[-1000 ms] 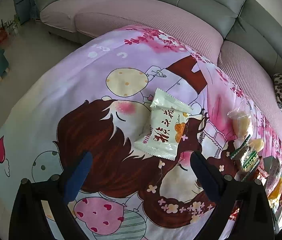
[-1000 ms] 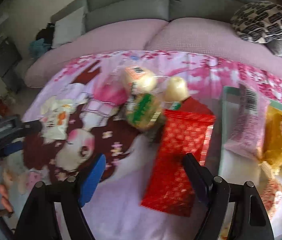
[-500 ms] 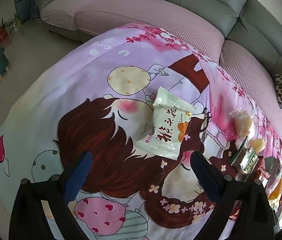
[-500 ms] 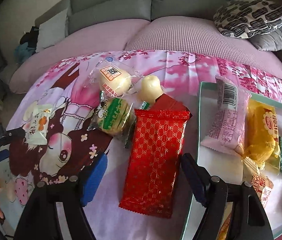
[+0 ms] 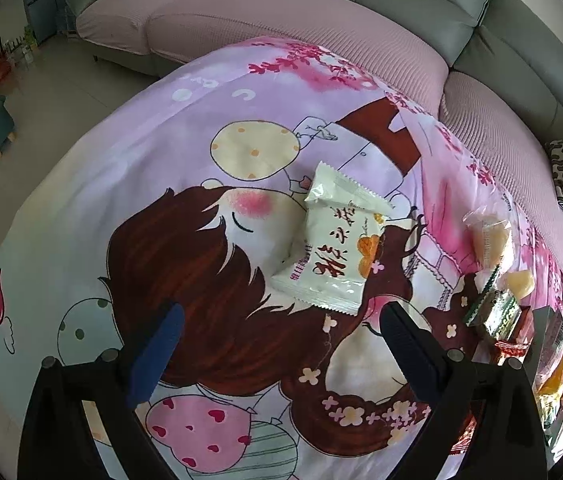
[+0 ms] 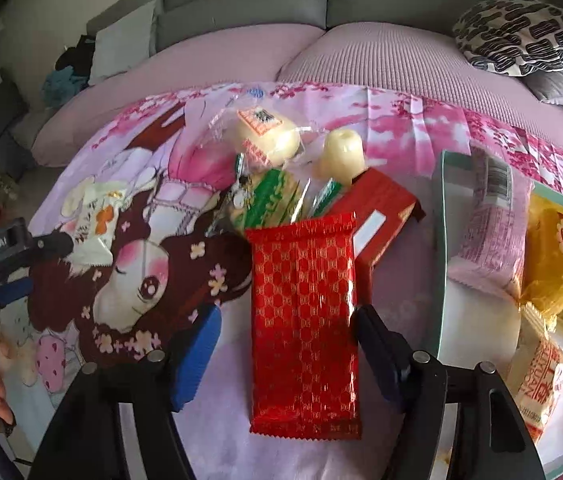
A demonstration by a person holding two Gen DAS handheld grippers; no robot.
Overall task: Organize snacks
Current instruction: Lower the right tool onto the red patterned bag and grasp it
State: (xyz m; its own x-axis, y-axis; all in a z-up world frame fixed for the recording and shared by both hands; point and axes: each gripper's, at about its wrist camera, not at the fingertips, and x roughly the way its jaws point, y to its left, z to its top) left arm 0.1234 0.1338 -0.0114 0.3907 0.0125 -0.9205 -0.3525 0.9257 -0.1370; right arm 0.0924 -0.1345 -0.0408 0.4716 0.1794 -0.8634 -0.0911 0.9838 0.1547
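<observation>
Red packet (image 6: 304, 320): glossy foil-like plastic, gold pattern. White packet (image 5: 331, 252): smooth plastic film with a slight sheen. Printed sheet (image 5: 161, 160): soft matt cloth. Sofa cover (image 6: 381, 64): ribbed pink fabric. Tray (image 6: 441, 216): smooth, pale, hard rim. Fingers (image 6: 197, 356): matt blue pads.

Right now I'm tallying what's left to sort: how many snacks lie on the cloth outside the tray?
7 visible: white packet, red packet between the right gripper's closing jaws, red box, green-striped pack, green stick, bun, pale cake. More may be hidden.
</observation>
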